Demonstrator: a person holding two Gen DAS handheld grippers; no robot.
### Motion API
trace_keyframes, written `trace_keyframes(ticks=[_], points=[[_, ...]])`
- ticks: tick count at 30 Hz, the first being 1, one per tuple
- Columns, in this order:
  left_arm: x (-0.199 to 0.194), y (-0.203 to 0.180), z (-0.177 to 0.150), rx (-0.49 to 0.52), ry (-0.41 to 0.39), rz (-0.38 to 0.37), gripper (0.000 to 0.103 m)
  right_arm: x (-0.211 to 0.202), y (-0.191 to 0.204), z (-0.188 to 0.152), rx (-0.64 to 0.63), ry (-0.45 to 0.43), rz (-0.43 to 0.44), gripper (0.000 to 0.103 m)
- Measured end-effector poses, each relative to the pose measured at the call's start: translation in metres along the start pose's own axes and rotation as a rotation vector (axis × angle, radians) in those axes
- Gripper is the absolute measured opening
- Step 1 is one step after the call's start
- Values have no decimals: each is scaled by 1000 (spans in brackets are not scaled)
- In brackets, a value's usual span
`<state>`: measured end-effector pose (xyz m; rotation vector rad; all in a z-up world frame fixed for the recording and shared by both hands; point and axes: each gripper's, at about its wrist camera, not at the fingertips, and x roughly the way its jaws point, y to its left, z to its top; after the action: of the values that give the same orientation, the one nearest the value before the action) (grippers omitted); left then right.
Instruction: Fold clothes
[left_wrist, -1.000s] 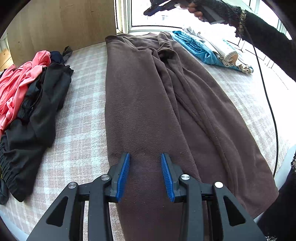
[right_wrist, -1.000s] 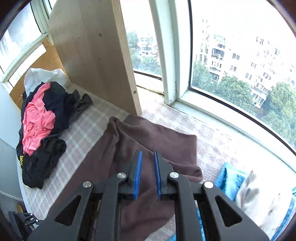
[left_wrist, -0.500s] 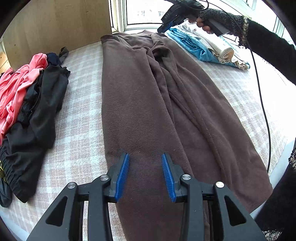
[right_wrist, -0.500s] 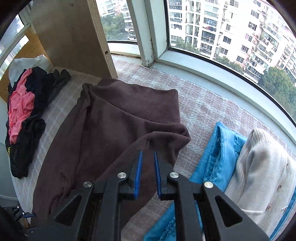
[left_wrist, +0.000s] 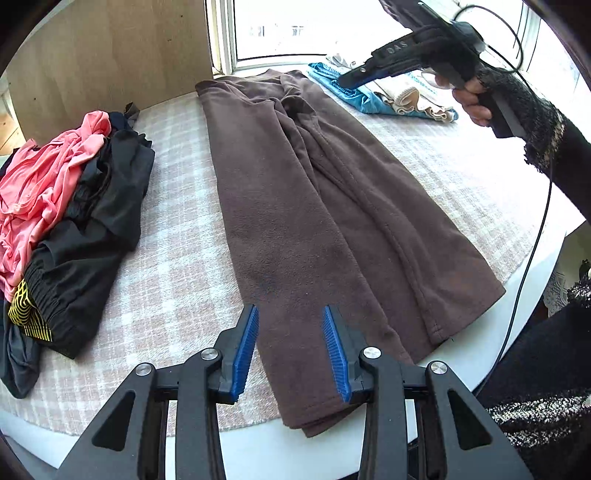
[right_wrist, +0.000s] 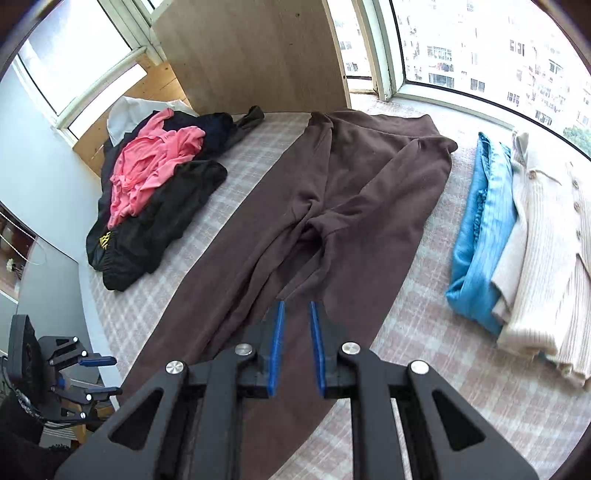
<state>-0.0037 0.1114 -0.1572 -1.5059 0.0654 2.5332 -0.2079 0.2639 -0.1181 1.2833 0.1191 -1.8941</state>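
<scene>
Brown trousers (left_wrist: 314, 206) lie lengthwise on the checked table (left_wrist: 177, 258), cuffs at the near edge, waist toward the window. The crotch area (right_wrist: 314, 229) is bunched, and one waist corner is folded over. My left gripper (left_wrist: 290, 308) hovers open above the cuff end with nothing between its blue pads; it also shows low at the left in the right wrist view (right_wrist: 110, 374). My right gripper (right_wrist: 297, 302) hangs above the trousers' thigh part, pads narrowly apart and empty. A person's hand holds it high over the far right, right gripper (left_wrist: 345, 78).
A heap of pink and black clothes (left_wrist: 74, 206) covers the table's left side. A folded blue and cream stack (right_wrist: 517, 236) sits at the right by the window. A wooden panel (right_wrist: 258, 55) stands at the back. A cable (left_wrist: 528, 258) hangs at the right edge.
The right gripper has swung from facing the window to looking down over the whole trousers from farther back. The left gripper has drawn back toward the cuffs and table edge.
</scene>
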Motion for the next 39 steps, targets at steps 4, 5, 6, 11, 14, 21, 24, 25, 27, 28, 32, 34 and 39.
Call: trace_keyframes(ticks=[4, 5, 6, 11, 14, 21, 24, 25, 27, 28, 32, 34, 39], points=[[1, 6, -5, 84, -4, -103, 34, 2, 33, -87, 99, 35, 9, 15], [5, 5, -5, 112, 5, -125, 34, 8, 43, -106, 118, 50, -14, 15], [9, 1, -5, 142, 9, -148, 34, 18, 51, -122, 124, 82, -68, 15], [29, -8, -21, 282, 82, -200, 34, 15, 78, -163, 207, 53, -162, 17], [17, -6, -24, 299, 37, -247, 34, 8, 82, -171, 235, 34, -191, 17], [37, -35, -24, 372, 23, -317, 34, -9, 92, -189, 301, -11, -258, 17], [30, -39, -29, 397, 7, -310, 33, -16, 96, -197, 329, -30, -286, 17], [23, -33, -30, 378, 5, -306, 33, -19, 97, -200, 339, -36, -295, 22], [10, -14, -31, 311, -1, -284, 34, -17, 90, -200, 363, -38, -289, 38], [8, -3, -31, 262, 9, -274, 34, -16, 87, -201, 375, -38, -286, 40], [9, 26, -31, 89, 50, -266, 34, -13, 73, -202, 422, -41, -275, 40], [14, 28, -29, 44, 65, -261, 36, -7, 71, -202, 423, -18, -274, 40], [29, 16, -28, 19, 119, -271, 38, 7, 78, -204, 360, 27, -290, 40]])
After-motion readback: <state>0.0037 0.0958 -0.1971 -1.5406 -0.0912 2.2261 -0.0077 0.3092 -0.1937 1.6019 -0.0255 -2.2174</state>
